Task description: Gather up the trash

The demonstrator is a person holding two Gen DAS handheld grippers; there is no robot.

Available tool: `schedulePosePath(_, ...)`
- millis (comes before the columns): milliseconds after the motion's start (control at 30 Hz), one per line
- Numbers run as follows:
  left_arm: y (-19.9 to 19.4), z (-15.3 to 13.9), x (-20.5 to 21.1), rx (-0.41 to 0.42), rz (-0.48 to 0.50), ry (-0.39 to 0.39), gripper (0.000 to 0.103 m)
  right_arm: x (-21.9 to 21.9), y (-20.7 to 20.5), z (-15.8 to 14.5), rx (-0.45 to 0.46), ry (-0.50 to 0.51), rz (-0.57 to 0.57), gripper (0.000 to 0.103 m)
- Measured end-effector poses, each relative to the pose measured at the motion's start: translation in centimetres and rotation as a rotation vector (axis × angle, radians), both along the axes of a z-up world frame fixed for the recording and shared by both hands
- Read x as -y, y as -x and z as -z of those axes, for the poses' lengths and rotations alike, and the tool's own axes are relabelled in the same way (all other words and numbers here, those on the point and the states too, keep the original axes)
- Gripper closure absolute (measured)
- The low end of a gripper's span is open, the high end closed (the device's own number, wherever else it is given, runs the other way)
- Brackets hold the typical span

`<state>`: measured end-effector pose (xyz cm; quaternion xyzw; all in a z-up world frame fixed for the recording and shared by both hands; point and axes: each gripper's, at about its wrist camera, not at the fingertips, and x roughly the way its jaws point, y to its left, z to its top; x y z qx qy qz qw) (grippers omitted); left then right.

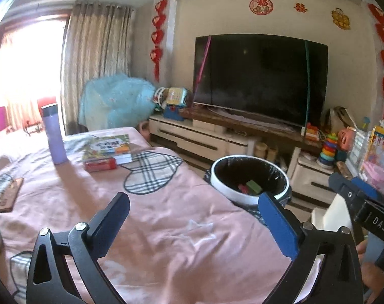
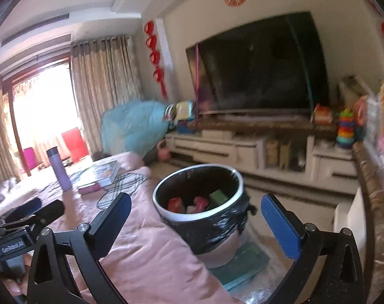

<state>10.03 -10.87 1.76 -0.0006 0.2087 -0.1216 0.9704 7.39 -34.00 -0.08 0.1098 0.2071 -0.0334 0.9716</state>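
A white trash bin (image 1: 247,195) lined with a black bag stands off the right edge of the pink-covered table (image 1: 166,228); it holds red and green scraps (image 2: 199,201). My left gripper (image 1: 194,215) is open and empty above the table's near right part. My right gripper (image 2: 197,215) is open and empty, hovering in front of the bin (image 2: 199,215); it also shows in the left wrist view (image 1: 354,190). A red packet (image 1: 100,164) lies on the table by a stack of books (image 1: 108,149).
A purple bottle (image 1: 53,136) stands on the table's far left. A wooden item (image 1: 9,195) lies at the left edge. A TV (image 1: 257,78) on a low cabinet (image 1: 217,139) with toys is behind. A brown counter (image 2: 374,190) is on the right.
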Motion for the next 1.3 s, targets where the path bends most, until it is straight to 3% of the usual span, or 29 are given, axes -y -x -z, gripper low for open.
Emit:
schedulePosePath(133, 1.3, 1.0, 0.3, 0.017, -0.033, -0.035, 0.001, -0.5, 1.0, 0.5, 0.027, 0.041, 0.022, 0.0)
schedulePosePath(400, 2.2, 1.8, 0.5, 0.038, -0.047, -0.029, 0.001, -1.3, 2.1, 1.0, 0.046, 0.074, 0.021, 0.0)
schedulePosePath(1300, 3.1, 3.0, -0.1, 0.108, -0.043, -0.04, 0.001, -2.3, 2.4, 1.0, 0.064, 0.062, 0.005, 0.0)
